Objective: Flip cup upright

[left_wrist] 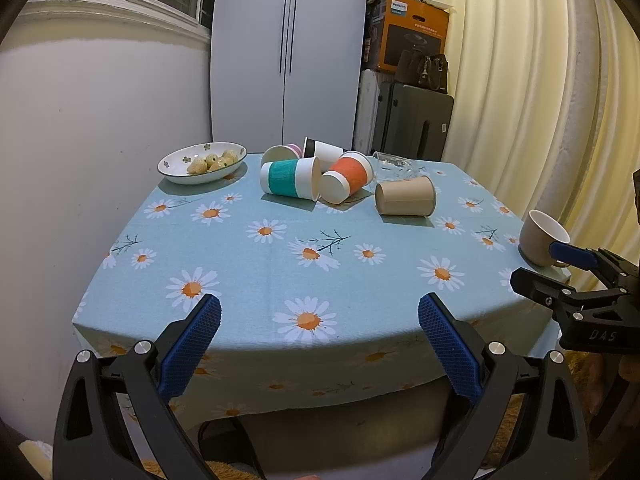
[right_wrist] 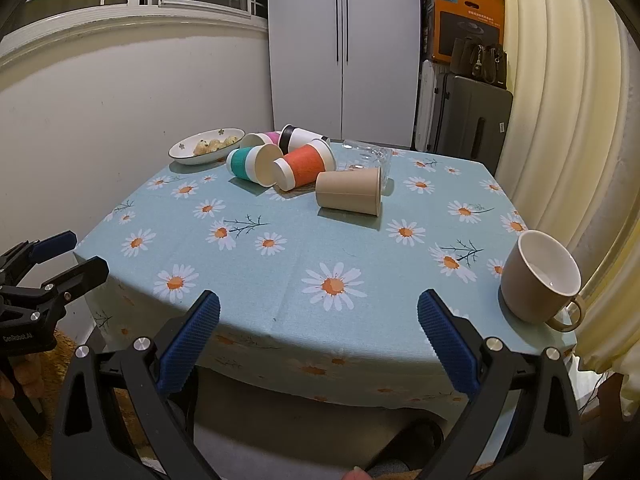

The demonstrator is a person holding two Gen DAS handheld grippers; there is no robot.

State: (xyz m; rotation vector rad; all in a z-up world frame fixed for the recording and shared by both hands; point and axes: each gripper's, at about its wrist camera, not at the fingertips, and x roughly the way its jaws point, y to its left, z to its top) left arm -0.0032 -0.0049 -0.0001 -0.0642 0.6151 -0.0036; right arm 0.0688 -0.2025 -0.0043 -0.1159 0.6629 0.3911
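surface: daisy-print blue cloth, white cabinet and curtain behind | far side: bowl at left, paper cups on their sides, tan cup nearest | mug upright, near right edge | left tool and right tool: both spread wide, empty, at near edge, well apart from tan cup

Worktop: covered by a light blue daisy-print cloth.
Far left: a dish of small buns is set.
Far centre: paper cups and a clear glass are laid on their sides, clustered.
Near right edge: a beige mug is stood upright.
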